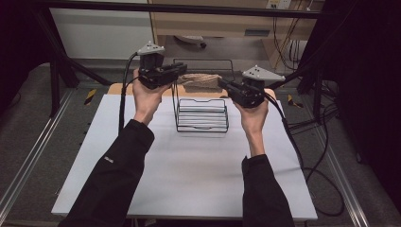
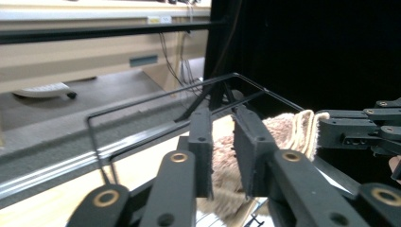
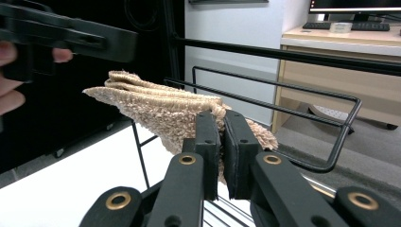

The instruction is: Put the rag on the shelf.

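A: Start at the claws. How many, and what is each one doing?

B: Two. The right gripper (image 3: pixel 221 124) has its jaws pressed onto one end of a folded tan towel (image 3: pixel 161 106); in its own view only a thin slit shows between the pads, with the pile caught in it. The left gripper (image 2: pixel 222 124) has its jaws a little apart with the towel's other end between them; the pile lies against the pads, so it looks pinched there too.

A: And outward from the jaws?

B: One towel, stretched between the two claws and held up in the air. Just under and behind it stands one black wire rack (image 1: pixel 202 113), on one white table (image 1: pixel 198 175).

A: Is the towel touching the rack?

B: That cannot be told; the top bars run close beside it.

A: What does each view add?

B: The high view shows both hands, the left hand (image 1: pixel 147 97) and right hand (image 1: pixel 254 116), both dark sleeves and the trailing cables. The left gripper view shows the right gripper (image 2: pixel 359 128) across the towel, clamped at the cream edge stitching. The right gripper view shows the folded layers stacked, and the left gripper (image 3: pixel 71 33) beyond them with fingertips beside it.
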A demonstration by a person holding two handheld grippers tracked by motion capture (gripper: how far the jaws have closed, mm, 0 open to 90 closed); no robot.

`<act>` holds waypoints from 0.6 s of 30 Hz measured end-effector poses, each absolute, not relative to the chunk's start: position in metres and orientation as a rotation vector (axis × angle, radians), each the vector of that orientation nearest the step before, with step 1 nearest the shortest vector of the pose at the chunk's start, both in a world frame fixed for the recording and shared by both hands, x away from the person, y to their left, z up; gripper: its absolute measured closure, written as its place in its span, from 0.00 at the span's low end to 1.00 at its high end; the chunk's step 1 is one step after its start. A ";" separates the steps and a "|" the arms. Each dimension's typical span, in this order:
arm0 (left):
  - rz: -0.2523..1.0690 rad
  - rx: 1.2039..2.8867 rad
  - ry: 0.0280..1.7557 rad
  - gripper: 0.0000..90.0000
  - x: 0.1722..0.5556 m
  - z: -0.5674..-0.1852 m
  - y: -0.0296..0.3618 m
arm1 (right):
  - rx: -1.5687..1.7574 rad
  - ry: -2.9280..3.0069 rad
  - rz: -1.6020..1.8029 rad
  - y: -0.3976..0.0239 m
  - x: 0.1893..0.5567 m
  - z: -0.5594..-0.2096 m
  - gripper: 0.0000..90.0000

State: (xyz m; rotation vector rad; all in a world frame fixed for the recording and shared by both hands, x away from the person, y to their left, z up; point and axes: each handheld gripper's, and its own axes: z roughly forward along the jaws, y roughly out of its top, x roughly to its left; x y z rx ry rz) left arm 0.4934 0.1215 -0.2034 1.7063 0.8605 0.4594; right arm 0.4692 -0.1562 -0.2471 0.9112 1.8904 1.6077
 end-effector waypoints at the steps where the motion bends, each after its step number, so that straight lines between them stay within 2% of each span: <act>1: 0.460 1.722 0.857 0.87 0.494 -0.205 0.118 | 0.909 1.891 1.609 -0.156 0.469 -0.248 0.95; 4: 0.436 1.751 0.836 0.92 0.494 -0.211 0.113 | 0.909 1.892 1.614 -0.157 0.469 -0.250 0.95; 11: 0.387 1.789 0.820 0.96 0.489 -0.226 0.116 | 0.900 1.929 1.599 -0.160 0.469 -0.253 0.92; 18: 0.413 1.812 0.820 0.99 0.486 -0.231 0.114 | 0.883 1.959 1.583 -0.160 0.466 -0.254 0.86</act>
